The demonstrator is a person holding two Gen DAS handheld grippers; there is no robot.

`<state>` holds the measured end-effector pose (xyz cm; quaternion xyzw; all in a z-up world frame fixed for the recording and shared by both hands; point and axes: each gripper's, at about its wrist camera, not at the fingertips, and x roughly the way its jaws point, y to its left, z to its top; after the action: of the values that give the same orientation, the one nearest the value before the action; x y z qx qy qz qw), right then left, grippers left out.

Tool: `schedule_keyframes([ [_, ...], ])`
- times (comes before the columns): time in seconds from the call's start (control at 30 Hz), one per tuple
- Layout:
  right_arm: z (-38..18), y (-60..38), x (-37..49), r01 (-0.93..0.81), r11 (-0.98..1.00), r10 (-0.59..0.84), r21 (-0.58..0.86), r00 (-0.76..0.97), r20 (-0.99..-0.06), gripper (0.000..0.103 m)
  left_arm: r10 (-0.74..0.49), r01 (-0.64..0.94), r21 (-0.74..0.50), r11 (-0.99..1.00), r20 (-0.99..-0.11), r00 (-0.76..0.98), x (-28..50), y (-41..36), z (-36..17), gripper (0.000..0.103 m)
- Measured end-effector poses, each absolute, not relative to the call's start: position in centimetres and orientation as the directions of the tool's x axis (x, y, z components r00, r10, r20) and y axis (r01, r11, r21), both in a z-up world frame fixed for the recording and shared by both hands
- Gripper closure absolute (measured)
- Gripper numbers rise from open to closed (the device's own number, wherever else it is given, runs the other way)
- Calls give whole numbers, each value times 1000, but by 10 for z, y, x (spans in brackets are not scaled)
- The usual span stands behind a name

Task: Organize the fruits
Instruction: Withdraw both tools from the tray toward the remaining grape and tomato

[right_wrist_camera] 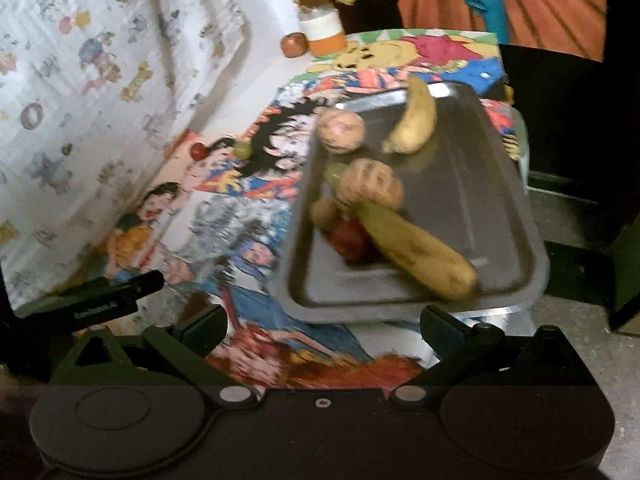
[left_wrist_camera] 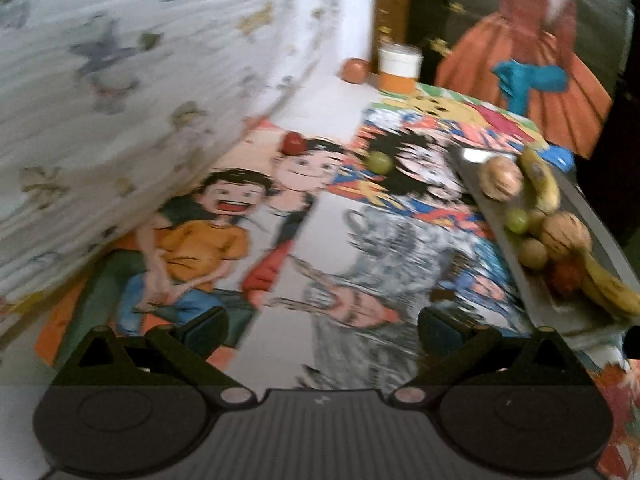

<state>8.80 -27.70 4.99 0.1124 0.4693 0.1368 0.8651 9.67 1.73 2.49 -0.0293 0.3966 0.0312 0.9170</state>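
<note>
Lying on a table covered with cartoon-print sheets (right_wrist_camera: 256, 208), a dark metal tray (right_wrist_camera: 500, 216) just ahead of the right gripper (right_wrist_camera: 322, 330), near edge of the tray almost between the fingers. Right gripper spread fully wide, nothing held. Left gripper (left_wrist_camera: 322, 330) likewise spread fully wide and empty, poised over the printed sheets, tray (left_wrist_camera: 600, 216) off to its right along the table's right edge.

Resting in the tray, largest to smallest: a long yellow banana (right_wrist_camera: 416, 252) angled toward the near right corner; a second banana (right_wrist_camera: 414, 120) near the far edge; two tan ribbed round fruits (right_wrist_camera: 372, 184) (right_wrist_camera: 341, 131) along the left side; a red fruit (right_wrist_camera: 350, 240) touching the long banana; a small brown fruit (right_wrist_camera: 323, 212) and a green grape (right_wrist_camera: 334, 172) by the left rim.

Loose on the sheets, well apart from both grippers, beyond the tray's far left corner: a green grape (left_wrist_camera: 379, 162) and a small red fruit (left_wrist_camera: 294, 143).

At the table's far edge, a white-and-orange cup (right_wrist_camera: 323, 30) with a reddish round fruit (right_wrist_camera: 294, 45) just beside it.

Bordering the table on the left, a white cloth with small cartoon prints (left_wrist_camera: 120, 100). Beyond the far edge, an orange pleated fabric with a teal bow (right_wrist_camera: 504, 0) against a dark background. Both views motion-blurred.
</note>
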Motion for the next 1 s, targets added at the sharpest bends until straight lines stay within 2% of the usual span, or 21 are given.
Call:
schedule_keyframes([
  [0.3,69,-238,120,-239,939,339,246,529,-778,1,141,-227,-21,974,-726,673,118,66,20,0],
  [0.57,88,-209,157,-289,950,275,119,596,-754,1,147,-216,-8,976,-708,691,151,79,25,0],
  [0.63,97,-202,165,-308,948,263,73,638,-723,1,153,-209,3,978,-695,703,161,79,30,0],
  [0.73,108,-193,174,-343,939,270,5,733,-624,1,144,-196,0,981,-678,721,178,78,36,0],
  [0.87,98,-183,186,-341,935,246,-99,823,-513,1,136,-186,-1,983,-679,721,204,75,35,0],
  [1.0,74,-176,208,-373,922,264,-99,796,-545,1,123,-176,-8,984,-681,721,227,73,26,0],
])
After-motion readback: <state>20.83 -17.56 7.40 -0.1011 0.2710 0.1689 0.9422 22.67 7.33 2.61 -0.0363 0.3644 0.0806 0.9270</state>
